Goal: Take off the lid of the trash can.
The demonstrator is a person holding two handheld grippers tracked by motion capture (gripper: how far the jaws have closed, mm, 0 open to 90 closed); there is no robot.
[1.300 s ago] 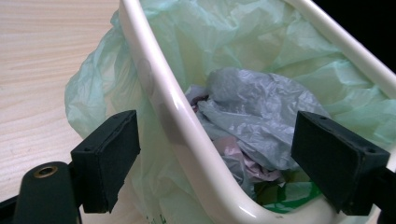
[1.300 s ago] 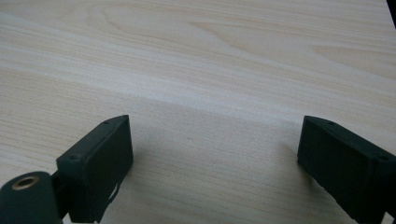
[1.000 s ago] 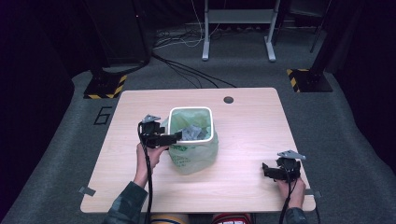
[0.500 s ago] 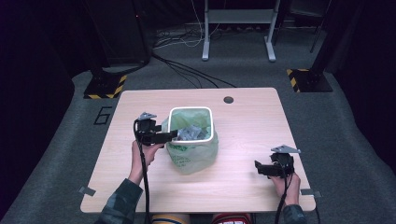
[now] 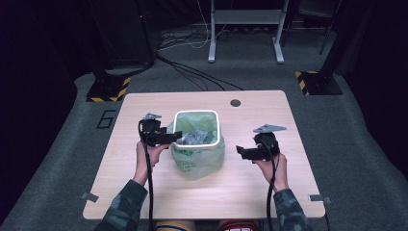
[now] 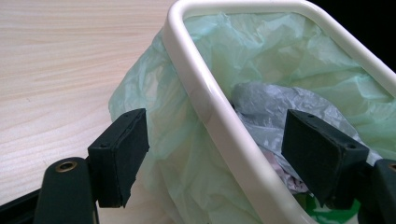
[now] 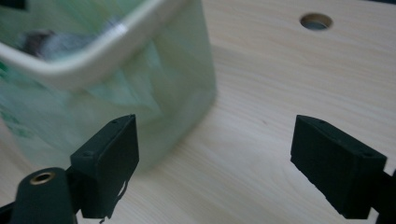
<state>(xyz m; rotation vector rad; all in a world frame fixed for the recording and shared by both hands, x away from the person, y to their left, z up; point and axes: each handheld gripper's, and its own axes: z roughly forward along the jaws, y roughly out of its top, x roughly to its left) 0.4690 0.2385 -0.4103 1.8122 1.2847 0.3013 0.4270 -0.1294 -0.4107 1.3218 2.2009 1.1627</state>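
While the bin [image 5: 196,139] stands mid-table [image 5: 250,192], liner [image 6: 182,154] still fitted, the left gripper [image 5: 174,137] straddles its rim, fingers [image 6: 119,156] closing but not yet pinching; the right gripper [image 5: 239,151] approaches, fingers apart. Bag removal seems barely begun.

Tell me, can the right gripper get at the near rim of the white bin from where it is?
Probably yes. The right gripper has open jaws pointing at the white bin, with bare table between them. The green bag is draped over the rim.
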